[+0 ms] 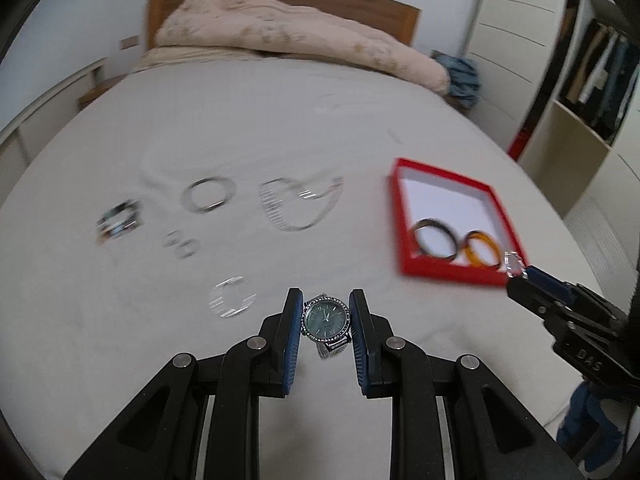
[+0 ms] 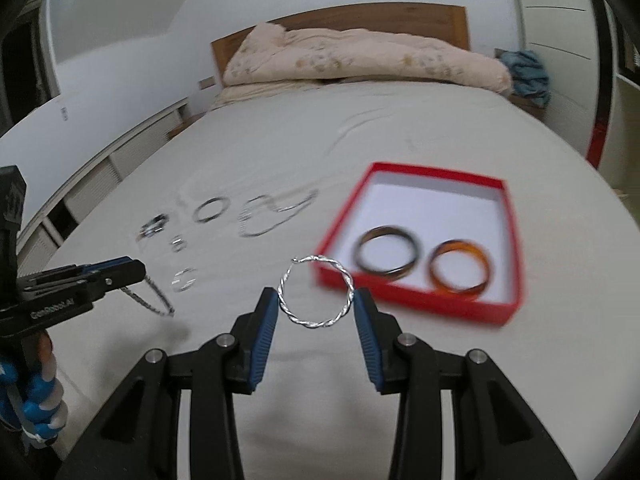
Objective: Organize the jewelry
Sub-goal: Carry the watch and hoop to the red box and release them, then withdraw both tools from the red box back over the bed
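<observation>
My left gripper (image 1: 325,322) is shut on a silver watch (image 1: 327,321) with a green dial, held above the bed; its band hangs down in the right wrist view (image 2: 154,298). My right gripper (image 2: 317,304) is shut on a twisted silver bangle (image 2: 316,292), close to the near left corner of a red box (image 2: 412,300). The box (image 1: 444,270) holds a dark bangle (image 2: 387,256) and an amber bangle (image 2: 459,272). Several silver bracelets and rings (image 1: 208,196) lie on the sheet to the left.
The white bed sheet (image 1: 280,128) fills both views. A pink duvet (image 1: 280,36) is bunched at the wooden headboard. A blue cloth (image 1: 462,74) lies at the far right. Open shelves with clothes (image 1: 600,80) stand to the right of the bed.
</observation>
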### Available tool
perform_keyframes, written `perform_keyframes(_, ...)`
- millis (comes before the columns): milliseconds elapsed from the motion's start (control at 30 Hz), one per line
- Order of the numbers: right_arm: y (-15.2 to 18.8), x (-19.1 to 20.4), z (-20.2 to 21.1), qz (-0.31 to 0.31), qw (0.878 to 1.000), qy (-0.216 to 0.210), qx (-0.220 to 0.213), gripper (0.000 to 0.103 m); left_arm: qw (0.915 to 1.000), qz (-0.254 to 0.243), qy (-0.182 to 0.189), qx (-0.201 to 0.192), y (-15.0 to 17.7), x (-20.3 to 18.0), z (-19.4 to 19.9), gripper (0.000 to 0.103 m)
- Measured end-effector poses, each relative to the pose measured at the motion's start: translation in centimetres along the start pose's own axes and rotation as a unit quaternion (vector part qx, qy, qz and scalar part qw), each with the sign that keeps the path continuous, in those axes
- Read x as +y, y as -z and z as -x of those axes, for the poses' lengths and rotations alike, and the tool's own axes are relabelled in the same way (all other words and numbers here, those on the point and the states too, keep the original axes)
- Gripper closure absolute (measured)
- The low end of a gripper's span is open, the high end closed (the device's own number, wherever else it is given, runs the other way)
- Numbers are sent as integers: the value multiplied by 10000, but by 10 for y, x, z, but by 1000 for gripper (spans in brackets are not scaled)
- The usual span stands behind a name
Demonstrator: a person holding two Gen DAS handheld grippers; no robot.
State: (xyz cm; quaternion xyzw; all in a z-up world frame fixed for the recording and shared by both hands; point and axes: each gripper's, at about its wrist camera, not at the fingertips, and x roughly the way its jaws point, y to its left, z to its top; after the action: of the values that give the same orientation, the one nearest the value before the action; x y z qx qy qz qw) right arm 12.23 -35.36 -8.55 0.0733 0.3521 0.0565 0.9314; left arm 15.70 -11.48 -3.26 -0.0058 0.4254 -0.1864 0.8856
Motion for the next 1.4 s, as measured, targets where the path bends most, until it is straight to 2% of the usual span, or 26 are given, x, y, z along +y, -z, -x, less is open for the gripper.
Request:
perform_keyframes(200,-26,-62,-20,2,9994,358,13,66,9980,-371,506,64,-41,-62,-55,80)
perform_keyframes(367,-43,-104,-60,78,9982,537,248,66,9952,-650,683,247,-61,-103,-110,80)
perform_keyframes(533,-53,-134,-102,125,9969,591,505,66,9931,-864,623,497,-63,-125,-157,80)
perform_keyframes(700,-53,-143,-126,272,9953,554,745,66,9915,-953,518,721,-53,-126,-183,80)
perform_keyframes(900,-50,-135,-136,595,9929,591,843,65,9907,-1019,410,802,-45,-121,-193,78)
perform_keyframes(1000,-50,-136,-135,624,9926,598,855,64,9913,-930,481,801,-45,-118,-190,78)
perform_keyframes(1100,-51,-137,-134,624,9924,608,872,64,9920,-834,544,775,-47,-118,-188,72)
perform_keyframes(1167,-52,-136,-132,654,9919,651,876,61,9925,-790,573,741,-50,-114,-184,63)
perform_keyframes(1400,-56,-133,-108,585,9921,793,771,59,9932,-779,655,564,-56,-111,-153,61)
